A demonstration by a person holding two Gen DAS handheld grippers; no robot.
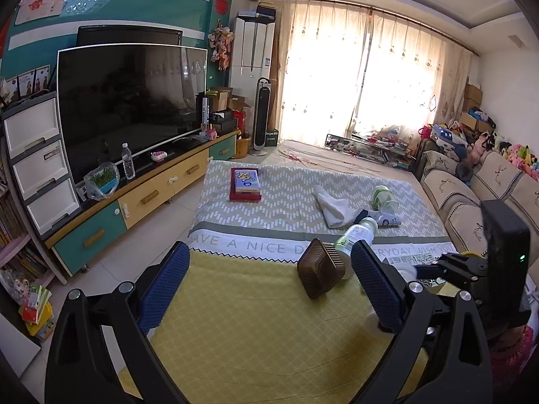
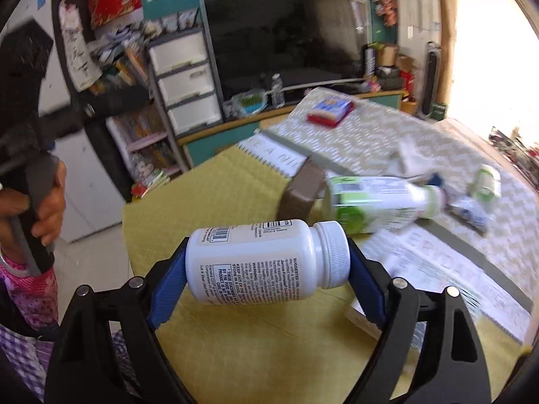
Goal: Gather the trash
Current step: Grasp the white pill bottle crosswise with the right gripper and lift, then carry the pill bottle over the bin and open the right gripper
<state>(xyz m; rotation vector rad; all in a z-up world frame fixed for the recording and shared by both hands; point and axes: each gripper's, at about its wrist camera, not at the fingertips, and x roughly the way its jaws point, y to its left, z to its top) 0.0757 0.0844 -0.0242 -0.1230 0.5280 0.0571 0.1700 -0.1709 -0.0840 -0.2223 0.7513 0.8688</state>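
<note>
Right hand-held gripper (image 2: pixel 266 266) clamped end to end on smooth white plastic pill bottle (image 2: pixel 262 262), ribbed cap rightward, above yellow quilted surface (image 1: pixel 242 320). Left hand-held gripper (image 1: pixel 269 282) wide open, empty. Beyond: ridged brown box (image 1: pixel 320 271), green-labelled bottle (image 1: pixel 357 237), toward the far edge.

Lighting: strong daylight through the sheer curtains (image 1: pixel 367 77) at the far right; no lamp lit that I can see. Glare: window blown out white in both my views, worst at the right wrist's upper right corner. Reflections: faint curtain sheen on the dark television screen (image 1: pixel 131 101). Focus: left wrist view sharp; right wrist view motion-smeared, only the white pill bottle (image 2: pixel 266 262) near my lens crisp. Distortion: heavy fisheye bowing, black vignette at corners.
</note>
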